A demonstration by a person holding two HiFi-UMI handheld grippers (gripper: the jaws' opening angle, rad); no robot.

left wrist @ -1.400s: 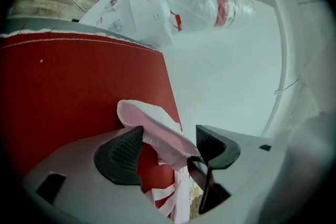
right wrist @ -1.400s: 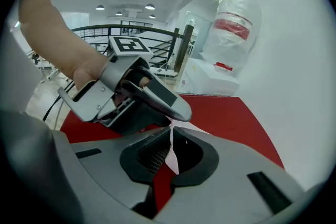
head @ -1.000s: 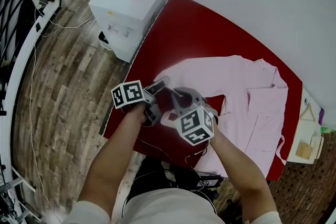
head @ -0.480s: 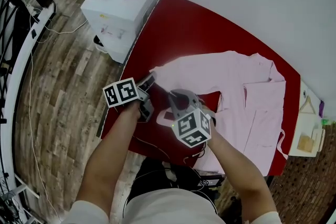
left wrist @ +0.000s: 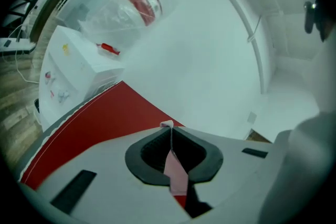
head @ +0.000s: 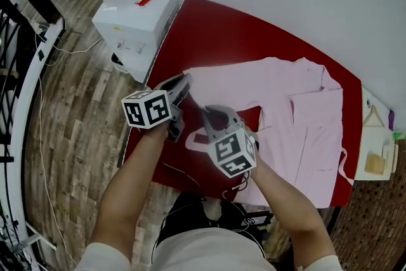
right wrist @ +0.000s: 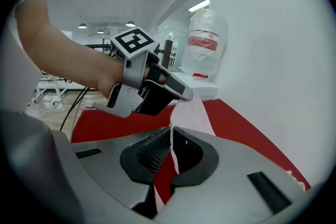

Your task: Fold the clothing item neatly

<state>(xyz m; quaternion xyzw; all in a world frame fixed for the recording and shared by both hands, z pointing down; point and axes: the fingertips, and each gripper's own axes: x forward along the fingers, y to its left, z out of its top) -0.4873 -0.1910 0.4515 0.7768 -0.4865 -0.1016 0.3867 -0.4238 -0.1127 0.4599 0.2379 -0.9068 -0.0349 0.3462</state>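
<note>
Head view: a pink shirt [head: 298, 111] lies spread on the red desk [head: 216, 35], its body to the right and a sleeve reaching left toward the person. The left tongs [head: 184, 79] sit at the sleeve's end near the desk's left edge. The right tongs [head: 208, 112] are just beside them, nearer the person, over another bit of pink cloth. A white water dispenser [head: 133, 22] stands on the floor off the desk's far left corner.

Left gripper view: the left tongs [left wrist: 170, 131] have just been closing and are now pressed together on a thin fold of the shirt [left wrist: 176, 173], which runs down between the pads, with a small tip poking out at the front. The desk [left wrist: 105, 118] and the dispenser [left wrist: 73, 76] lie beyond.

Right gripper view: the right tongs [right wrist: 171, 134] are pinched narrow on an edge of the shirt [right wrist: 193, 115]. From there the cloth rises taut to the left tongs [right wrist: 184, 94], which grip it slightly higher, above the desk [right wrist: 236, 128].
</note>
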